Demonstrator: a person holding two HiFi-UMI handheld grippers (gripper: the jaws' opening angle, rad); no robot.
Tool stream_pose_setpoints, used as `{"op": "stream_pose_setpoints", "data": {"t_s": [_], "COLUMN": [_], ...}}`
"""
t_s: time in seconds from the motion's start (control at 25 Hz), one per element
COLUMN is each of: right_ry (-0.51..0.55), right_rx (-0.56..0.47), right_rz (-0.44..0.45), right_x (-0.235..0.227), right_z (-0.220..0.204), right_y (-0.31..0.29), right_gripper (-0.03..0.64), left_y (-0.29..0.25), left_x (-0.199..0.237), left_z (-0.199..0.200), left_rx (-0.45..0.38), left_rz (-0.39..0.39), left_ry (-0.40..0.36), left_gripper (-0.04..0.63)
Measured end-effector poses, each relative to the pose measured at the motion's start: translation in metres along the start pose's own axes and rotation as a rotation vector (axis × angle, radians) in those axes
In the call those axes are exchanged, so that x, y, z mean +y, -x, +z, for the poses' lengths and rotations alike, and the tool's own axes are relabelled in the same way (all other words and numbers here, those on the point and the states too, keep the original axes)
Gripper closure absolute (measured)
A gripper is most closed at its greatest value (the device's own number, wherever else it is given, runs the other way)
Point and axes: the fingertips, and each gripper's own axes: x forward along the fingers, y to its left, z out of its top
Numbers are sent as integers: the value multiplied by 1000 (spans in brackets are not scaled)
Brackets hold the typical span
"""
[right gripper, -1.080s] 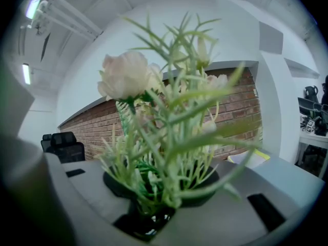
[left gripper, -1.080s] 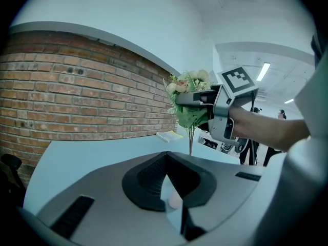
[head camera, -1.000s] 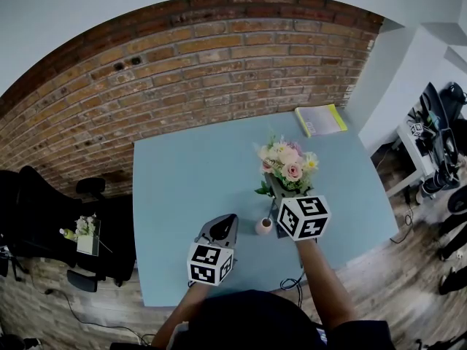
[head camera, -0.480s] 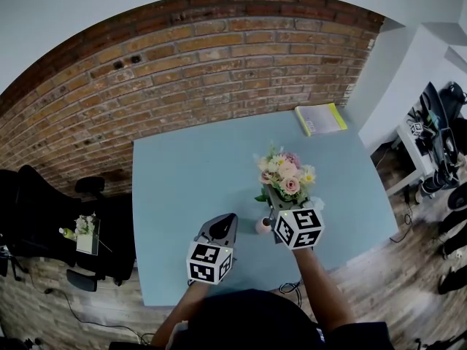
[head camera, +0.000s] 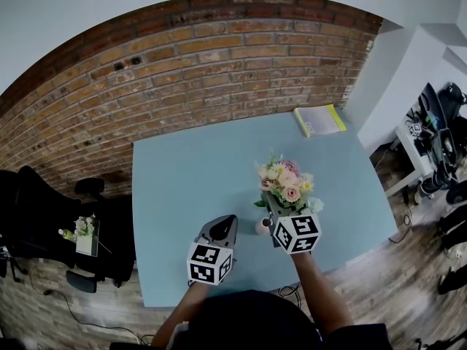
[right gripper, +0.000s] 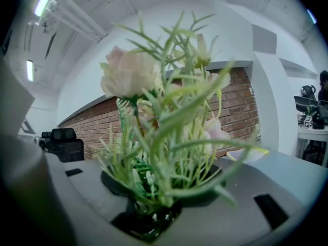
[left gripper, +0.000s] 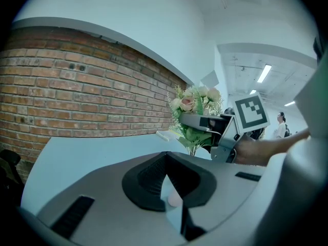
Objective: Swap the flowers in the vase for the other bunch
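Up close the bunch [right gripper: 164,137] is blurred, its stem ends lost in shadow; the vase [left gripper: 174,200] shows only a pink sliver.

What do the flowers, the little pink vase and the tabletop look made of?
The flowers: likely artificial, plastic or fabric; the sprigs look stiff and uniform.
The vase: perhaps ceramic, smooth pale pink; too small to be sure.
The tabletop: smooth matte pale blue, laminate or paint; no grain shows.

No legible text, numbers or brands. The left cube [head camera: 210,262] and right cube [head camera: 297,233] bear only marker squares; booklet [head camera: 320,119] print, upper right, unreadable.
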Motion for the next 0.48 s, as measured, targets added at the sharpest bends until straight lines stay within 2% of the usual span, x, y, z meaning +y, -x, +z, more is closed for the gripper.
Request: {"op": "stream_pose_setpoints", "data": {"t_s": [0.48], "right_ry": [-5], "right_rx": [18], "right_rz": [1], "right_x": [1], "right_z": [-13], "right_y": [2], "right_gripper": [368], "left_y": [0], "left_x": [1], "left_z": [-1], "left_rx": [2], "left_rz": [3], "left_ry": [0], "left_gripper": [595]}}
